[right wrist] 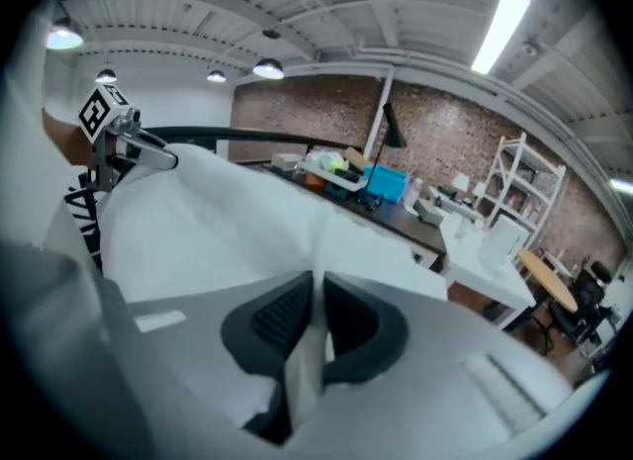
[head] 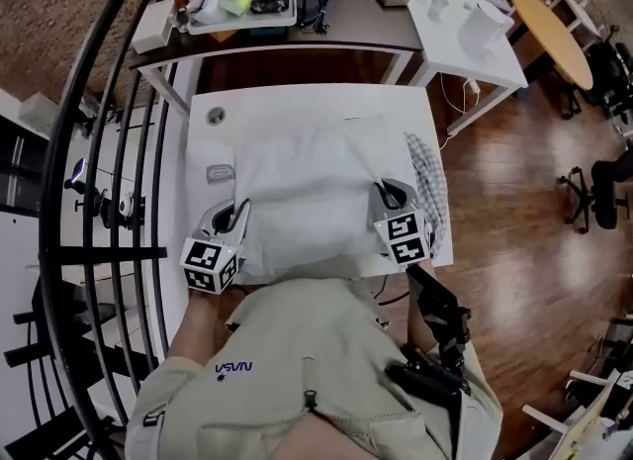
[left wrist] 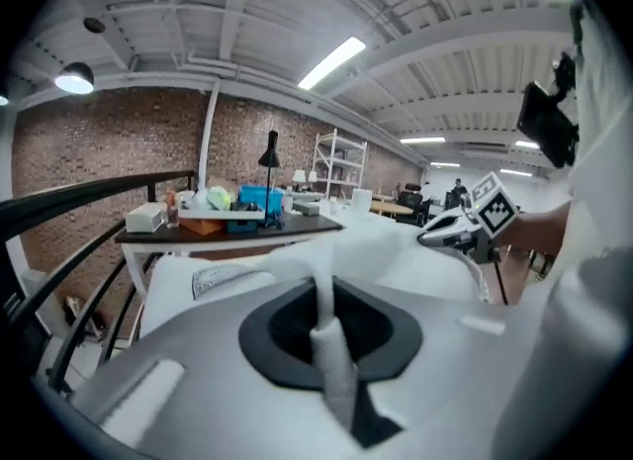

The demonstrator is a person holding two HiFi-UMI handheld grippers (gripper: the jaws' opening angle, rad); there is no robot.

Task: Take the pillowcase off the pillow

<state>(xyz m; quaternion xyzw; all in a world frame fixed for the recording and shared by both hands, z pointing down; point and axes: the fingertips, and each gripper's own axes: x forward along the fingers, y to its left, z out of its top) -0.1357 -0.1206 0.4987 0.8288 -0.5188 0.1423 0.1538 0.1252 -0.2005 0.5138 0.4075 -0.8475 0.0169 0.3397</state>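
Head view: the pillowcase (head: 316, 191) is seen lying on the white worktop (head: 282, 107), its near edge clamped at either side by the fingers of the left gripper (head: 239, 211) and right gripper (head: 388, 193).

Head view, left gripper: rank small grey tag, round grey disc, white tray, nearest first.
1. Small grey tag, on the white table, just ahead of the left gripper.
2. Round grey disc, table's far left corner.
3. White tray, dark desk beyond.
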